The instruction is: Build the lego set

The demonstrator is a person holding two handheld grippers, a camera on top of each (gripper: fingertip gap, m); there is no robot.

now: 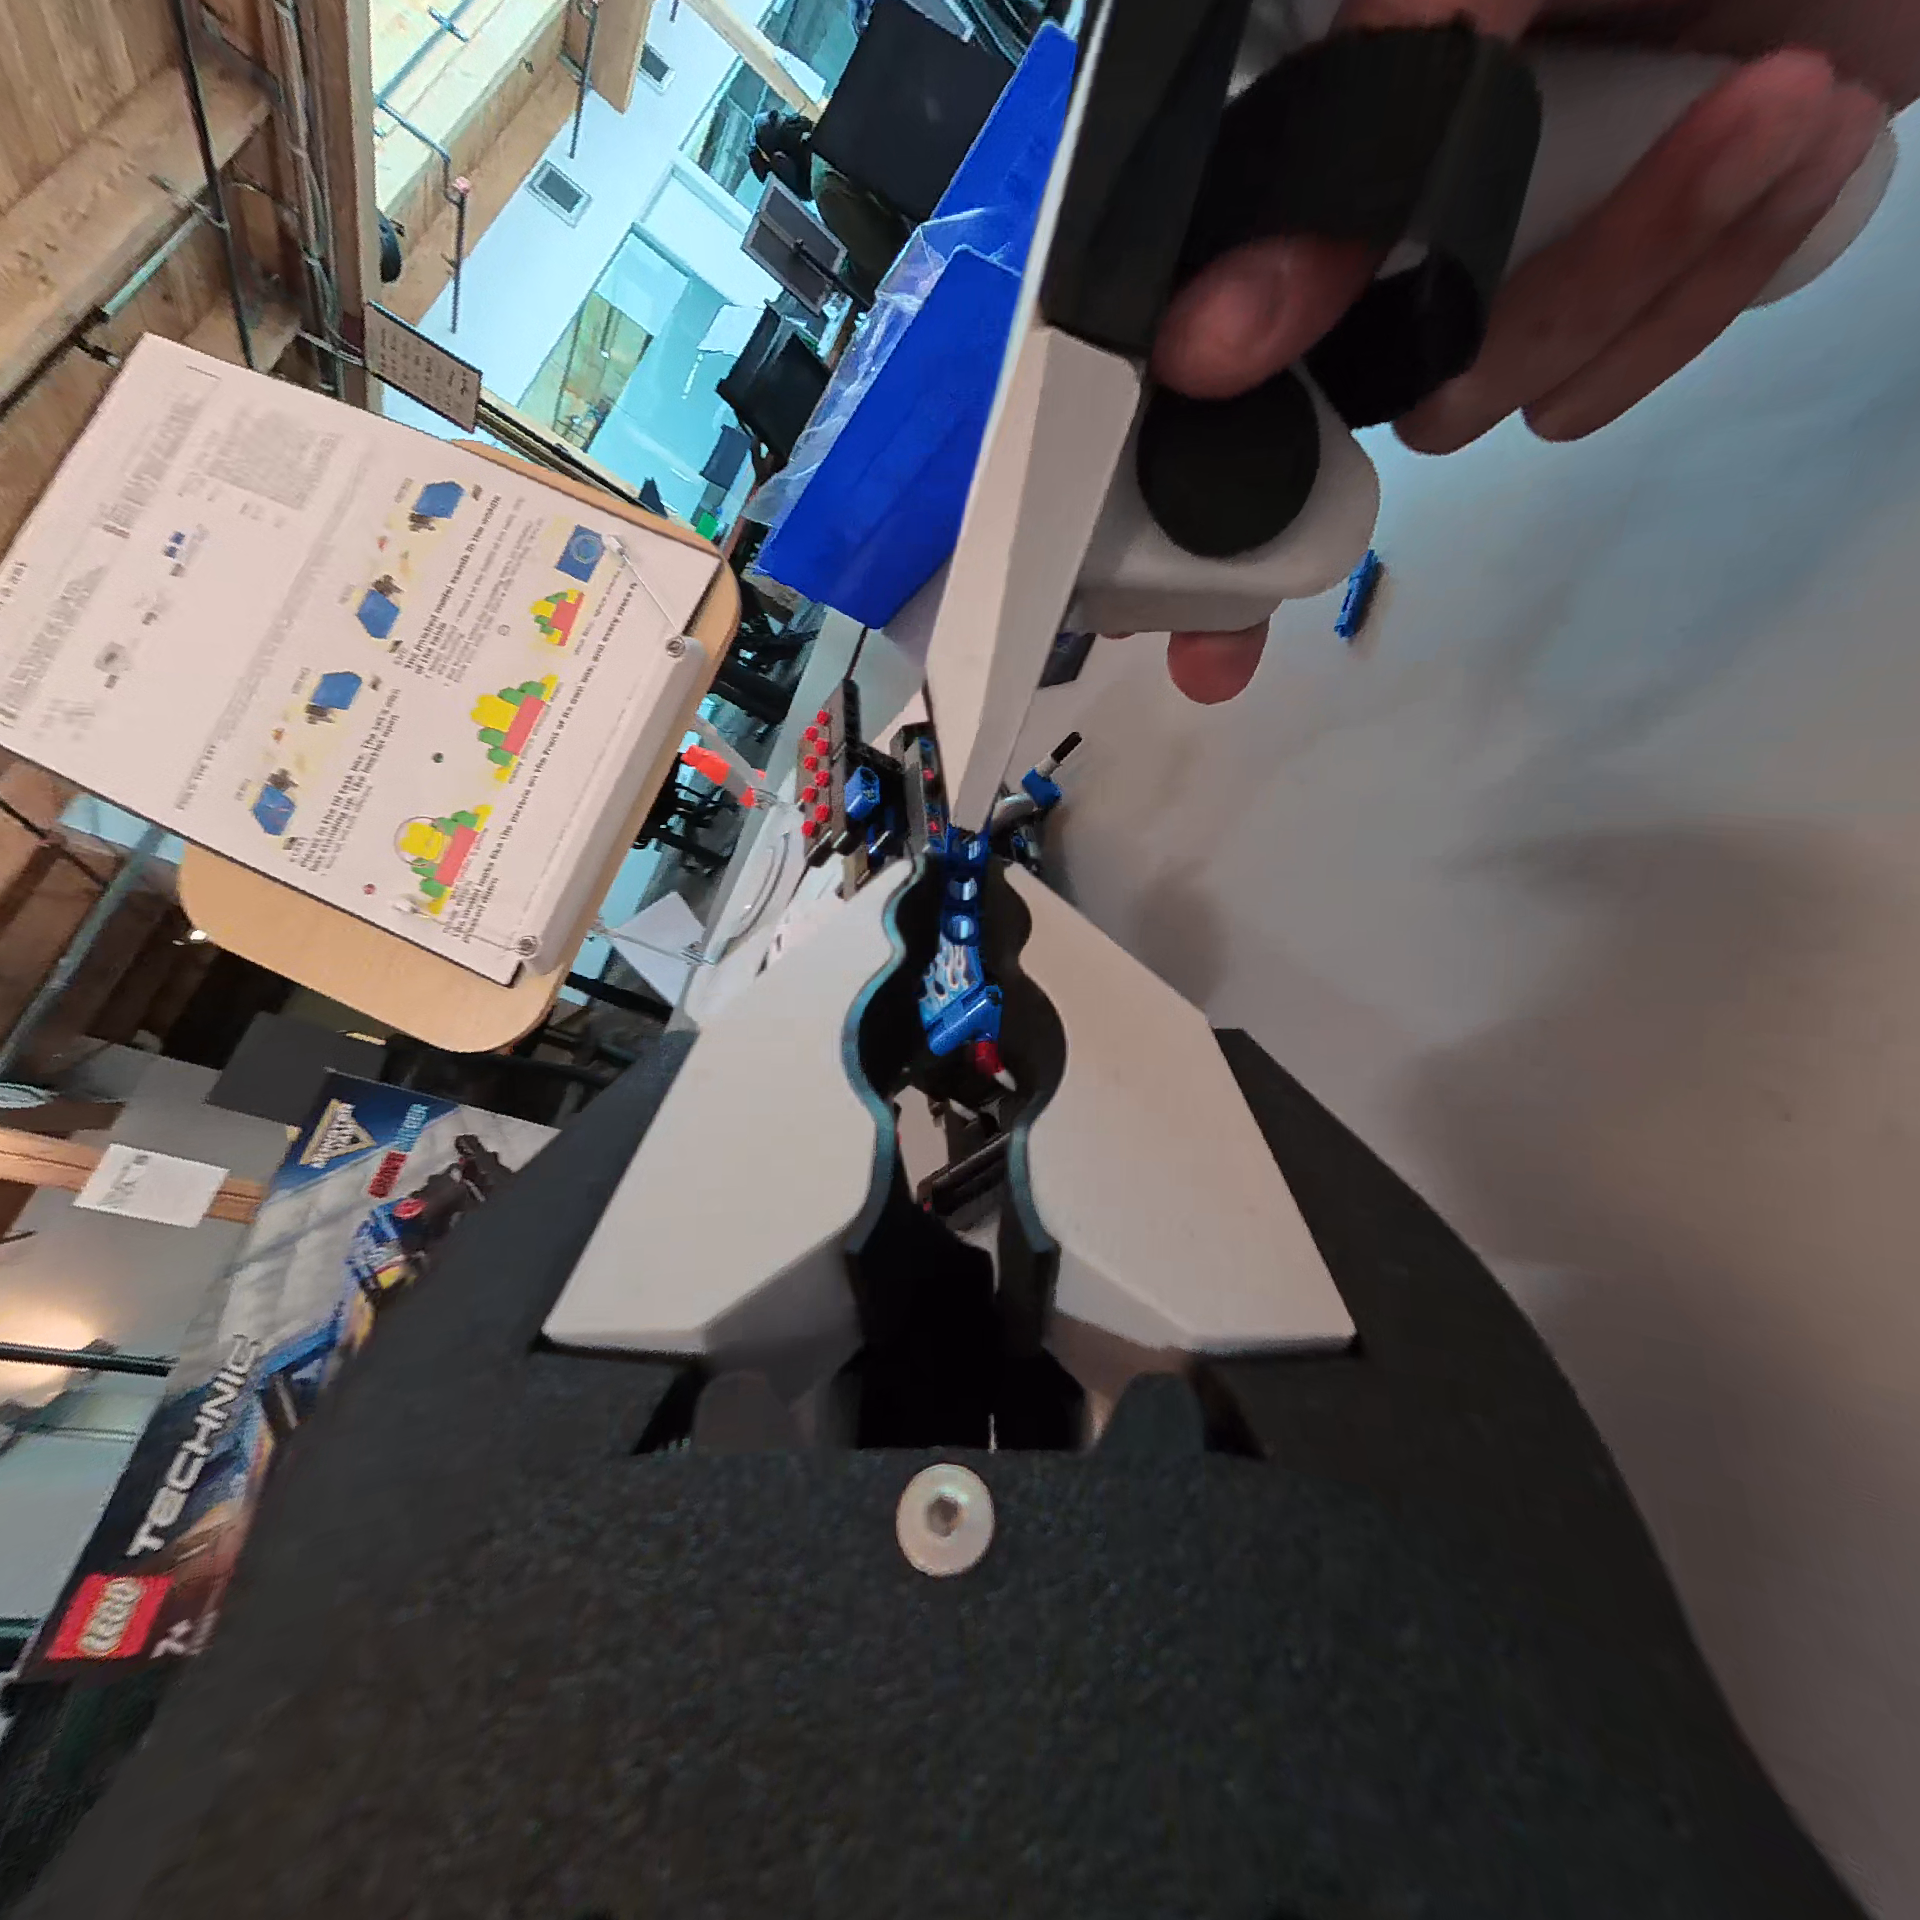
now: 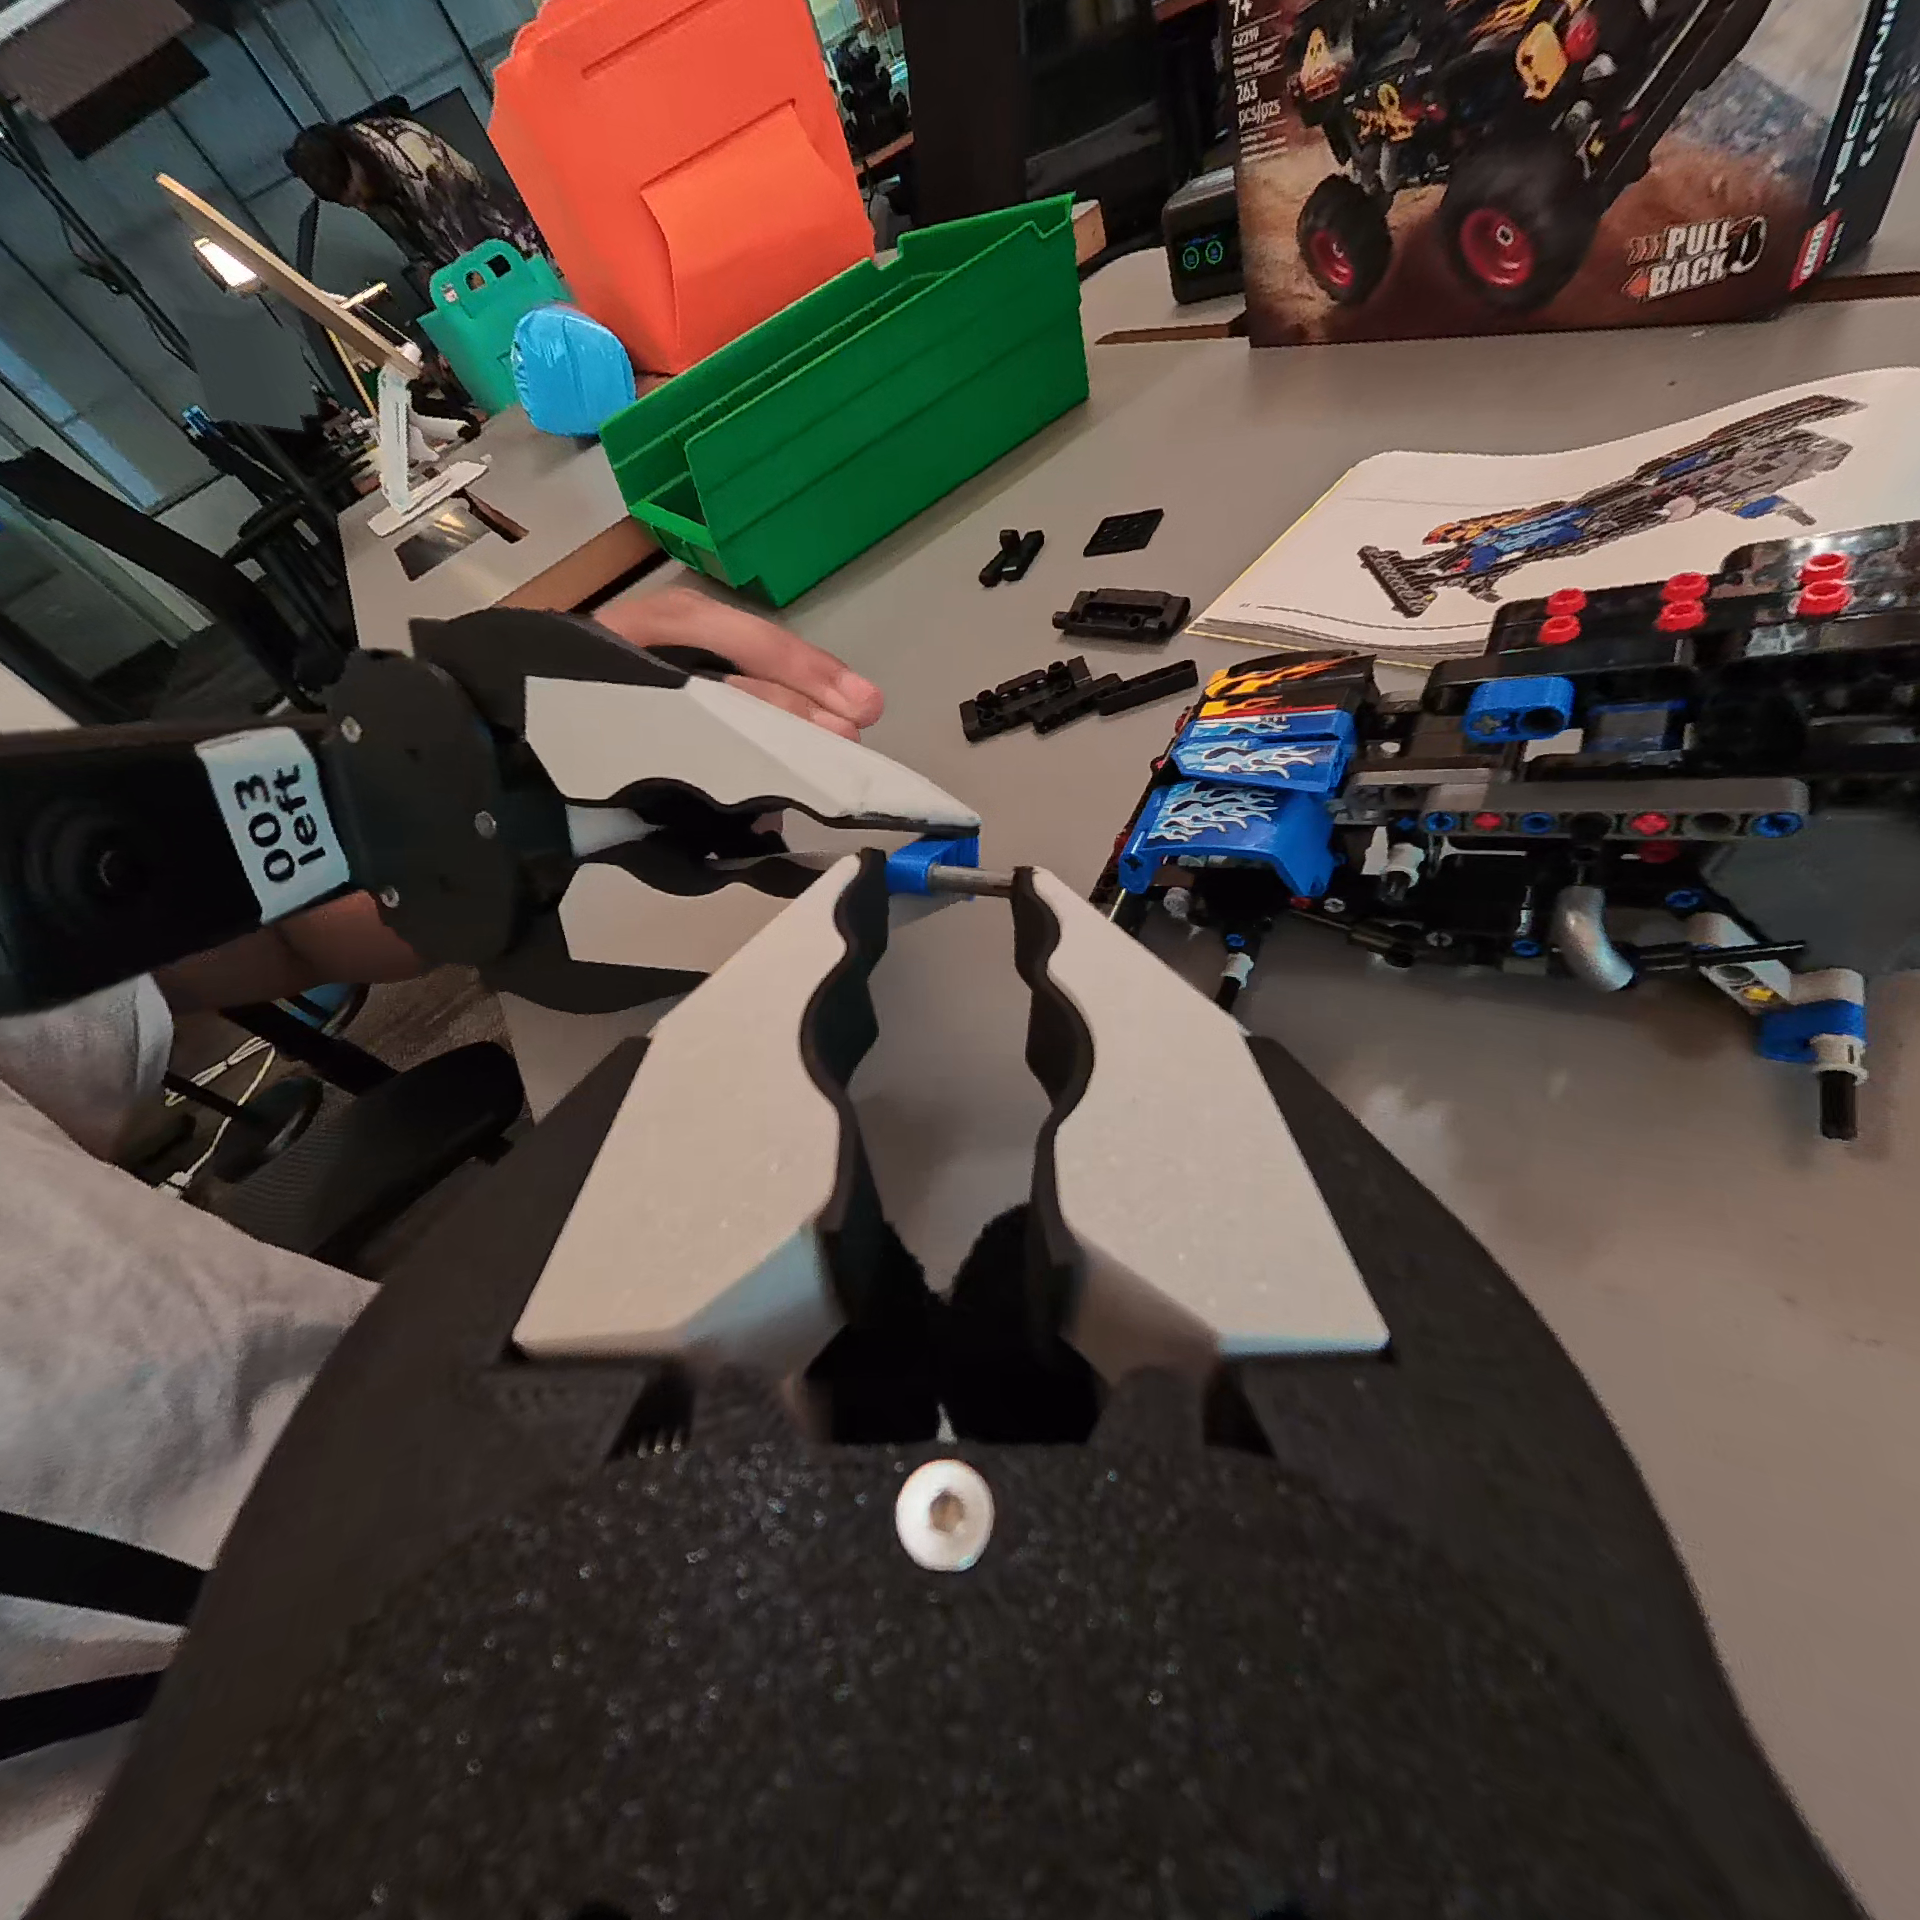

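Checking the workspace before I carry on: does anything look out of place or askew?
The half-built truck lies on its side on the table, apart from the grippers. Loose black pieces are scattered between it and the green bin. That fits a build under way; nothing looks broken or spilled.

Two hand-held grippers (image 2: 940, 883) (image 2: 935, 831); one truck (image 2: 1507, 779) at the tabletop's right edge; one booklet (image 2: 1558, 499); two boxes (image 2: 1558, 156) (image 1: 260, 1351); one green bin (image 2: 862, 416); one orange bin (image 2: 675, 156); one blue bin (image 1: 904, 436); one clipboard (image 1: 343, 655).
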